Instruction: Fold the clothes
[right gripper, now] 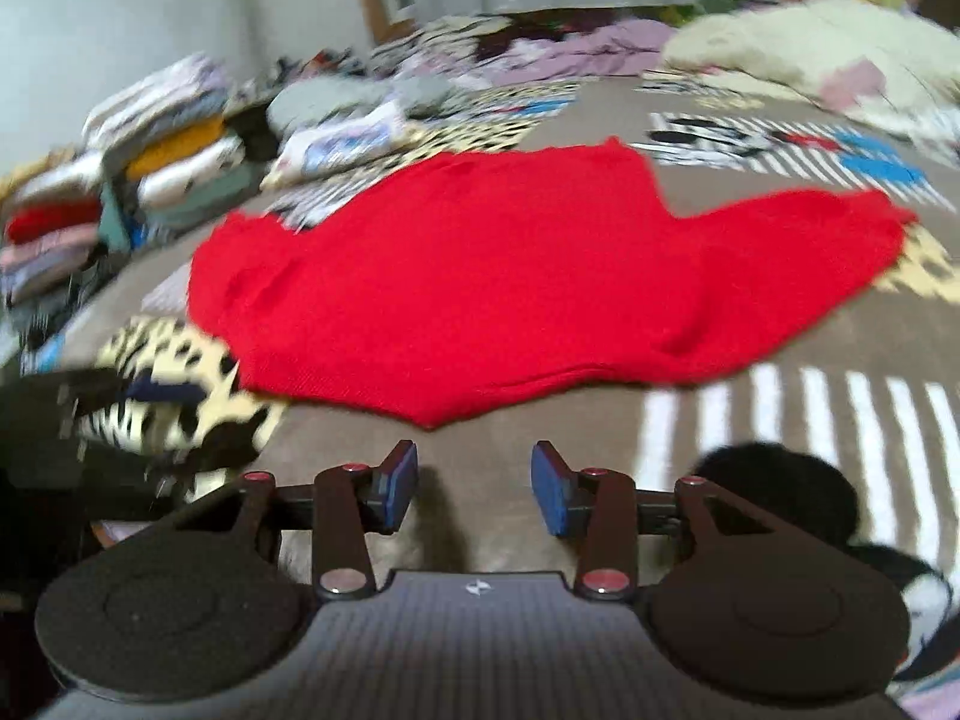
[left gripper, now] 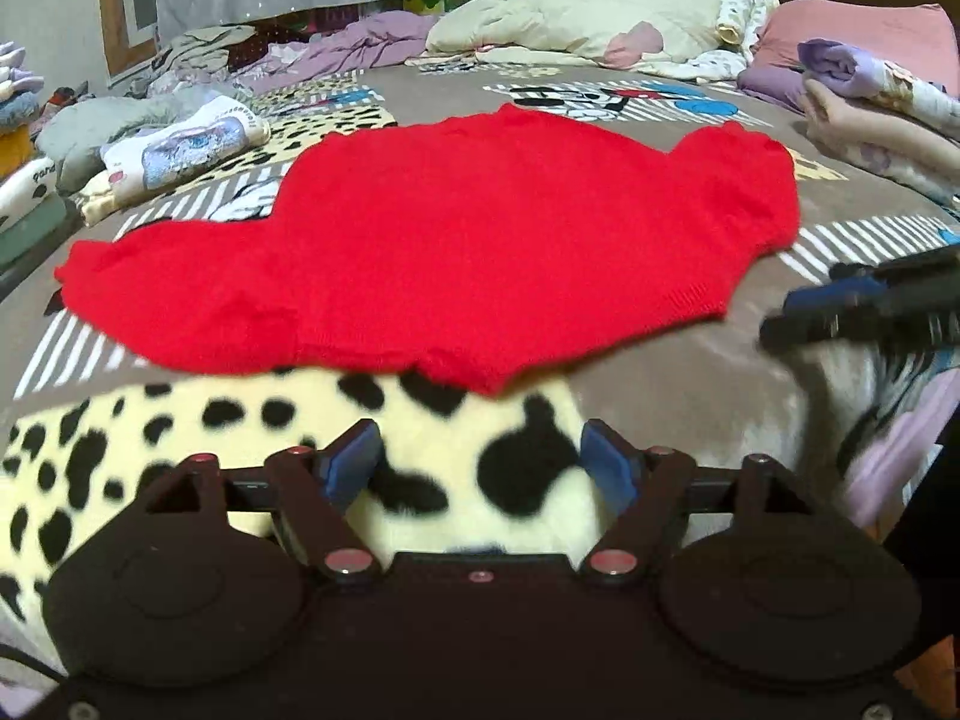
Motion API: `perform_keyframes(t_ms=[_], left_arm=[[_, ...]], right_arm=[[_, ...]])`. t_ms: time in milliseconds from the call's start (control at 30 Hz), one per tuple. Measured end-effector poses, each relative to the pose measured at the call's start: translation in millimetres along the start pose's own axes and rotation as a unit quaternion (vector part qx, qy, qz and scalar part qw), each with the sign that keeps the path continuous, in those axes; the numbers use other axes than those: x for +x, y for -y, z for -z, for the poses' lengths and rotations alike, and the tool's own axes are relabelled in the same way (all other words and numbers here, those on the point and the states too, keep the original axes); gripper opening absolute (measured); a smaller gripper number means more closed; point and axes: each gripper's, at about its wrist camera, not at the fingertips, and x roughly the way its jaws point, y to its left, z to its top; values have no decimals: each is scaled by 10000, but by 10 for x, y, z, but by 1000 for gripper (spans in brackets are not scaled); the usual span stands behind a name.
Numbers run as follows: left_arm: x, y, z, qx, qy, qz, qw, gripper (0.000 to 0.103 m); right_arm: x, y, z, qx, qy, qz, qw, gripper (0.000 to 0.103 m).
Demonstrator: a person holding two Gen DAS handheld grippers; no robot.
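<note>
Red knit sweater [left gripper: 456,228] lies spread flat on patterned fleece blanket [left gripper: 672,372]; left gripper [left gripper: 483,465] and right gripper [right gripper: 474,483] both gape empty, so I'd pinch edges evenly.

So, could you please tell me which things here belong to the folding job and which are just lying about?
Part of the job:
- red knitted sweater spread flat on the bed
- left gripper, open
- right gripper, open

Lying about:
- stacks of folded clothes
- cream quilted duvet
- pink pillow
- patterned brown bedspread
</note>
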Motion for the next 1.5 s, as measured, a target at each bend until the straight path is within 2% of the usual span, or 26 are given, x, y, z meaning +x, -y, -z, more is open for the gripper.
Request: perform_keyframes(t_ms=[100,167,300,400,633,767,1133,1300,1433,1500], left_arm=[[-19,58,70,136,16,-9,9999,89],[-17,95,111,229,36,-23,9997,97],[-6,177,188,514,87,-119,9986,103],[-32,155,124,305,102,-28,9995,103],[-43,106,-164,-414,97,277,9987,103],[34,219,-491,-525,116,448,9975,102],[412,960,-1736,414,519,896,9938,102],[628,1479,-2164,1233,482,1296,9827,102],[865,1880,-2244,1836,213,1383,9730,99],[985,2077,-2276,2129,76,1416,9667,93]], right_arm=[[-59,266,-30,725,245,53,9971,44],[-97,470,-44,1292,401,84,9908,48],[-138,931,1,2470,696,146,9664,49],[-135,1148,29,2976,893,40,9505,49],[-33,1357,-16,3063,1134,-7,9451,49],[19,1387,-52,2974,1142,-66,9479,50],[42,1305,-84,2463,1095,-146,9629,50],[52,1126,-79,1883,1041,101,9765,52],[52,1096,-52,1721,1051,104,9794,52],[45,1097,-37,1670,1063,95,9802,52]])
